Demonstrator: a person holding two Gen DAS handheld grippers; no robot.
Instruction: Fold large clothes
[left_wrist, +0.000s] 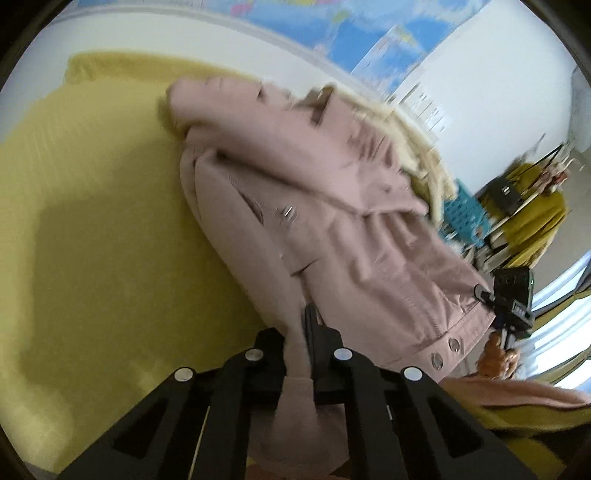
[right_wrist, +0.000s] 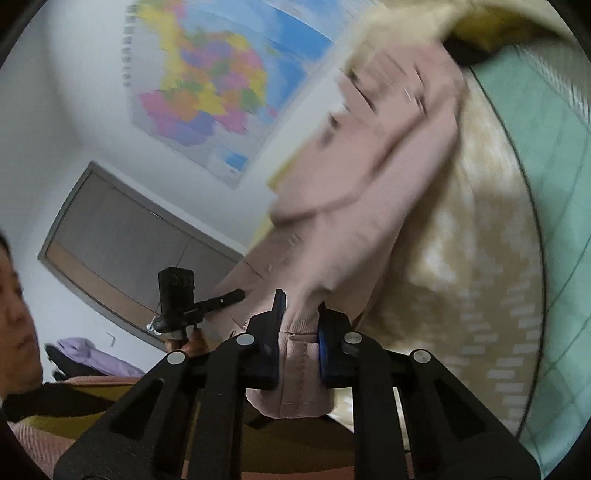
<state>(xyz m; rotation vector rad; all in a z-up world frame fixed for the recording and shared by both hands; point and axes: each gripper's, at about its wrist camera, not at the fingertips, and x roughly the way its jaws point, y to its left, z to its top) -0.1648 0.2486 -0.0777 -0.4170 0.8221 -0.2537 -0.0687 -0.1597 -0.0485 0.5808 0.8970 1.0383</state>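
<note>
A large pink jacket with a cream fleece lining lies across a yellow blanket. My left gripper is shut on the jacket's near hem, with pink cloth bunched between its black fingers. My right gripper is shut on another corner of the pink jacket, and a ribbed fold of cloth hangs between its blue-padded fingers. The right gripper also shows at the far right of the left wrist view, at the hem with the snap buttons. The left gripper appears in the right wrist view, at the jacket's left edge.
A world map hangs on the white wall above a grey door. A person's face is at the left edge of the right wrist view. A teal mat lies beyond the cream lining. A teal crate and a cluttered rack stand at the right.
</note>
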